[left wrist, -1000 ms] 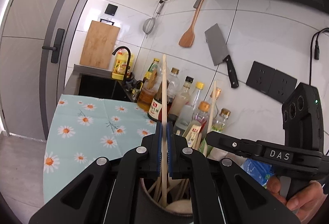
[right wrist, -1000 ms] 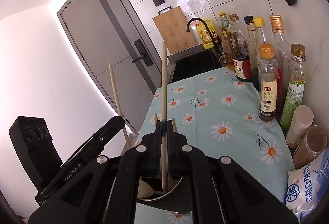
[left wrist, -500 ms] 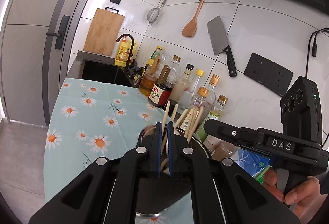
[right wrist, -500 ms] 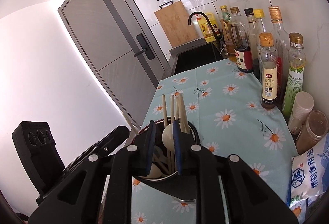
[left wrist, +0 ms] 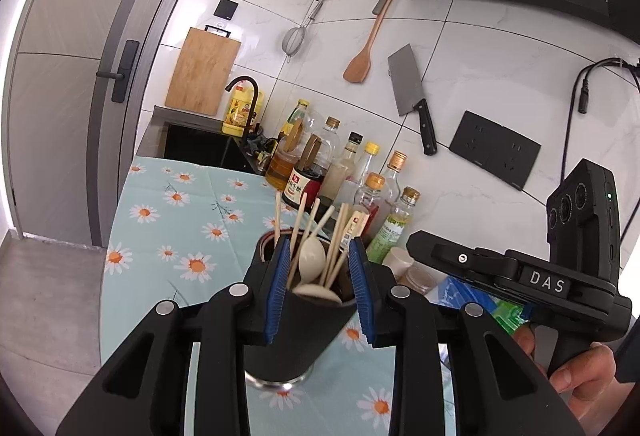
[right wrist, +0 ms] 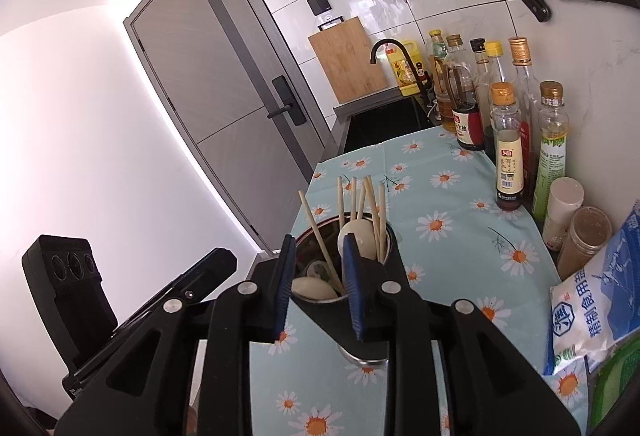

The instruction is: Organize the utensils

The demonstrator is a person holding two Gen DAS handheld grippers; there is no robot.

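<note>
You had both the left gripper (left wrist: 320, 286) and right gripper (right wrist: 316, 282) just opening and empty (chopsticks (left wrist: 336, 236) dropped in the holder (left wrist: 292, 340), frame centre), so next you needed another loose utensil.

One utensil holder (left wrist: 296, 336), near centre on counter. One white spoon (left wrist: 312, 256) standing inside; chopsticks (left wrist: 334, 232) in it overlap, exact count unclear. Far wall: one cleaver (left wrist: 408, 84), one wooden spatula (left wrist: 362, 56), one strainer (left wrist: 294, 40), one cutting board (left wrist: 202, 72). Two grippers: left (left wrist: 318, 290), right (right wrist: 316, 294)
</note>
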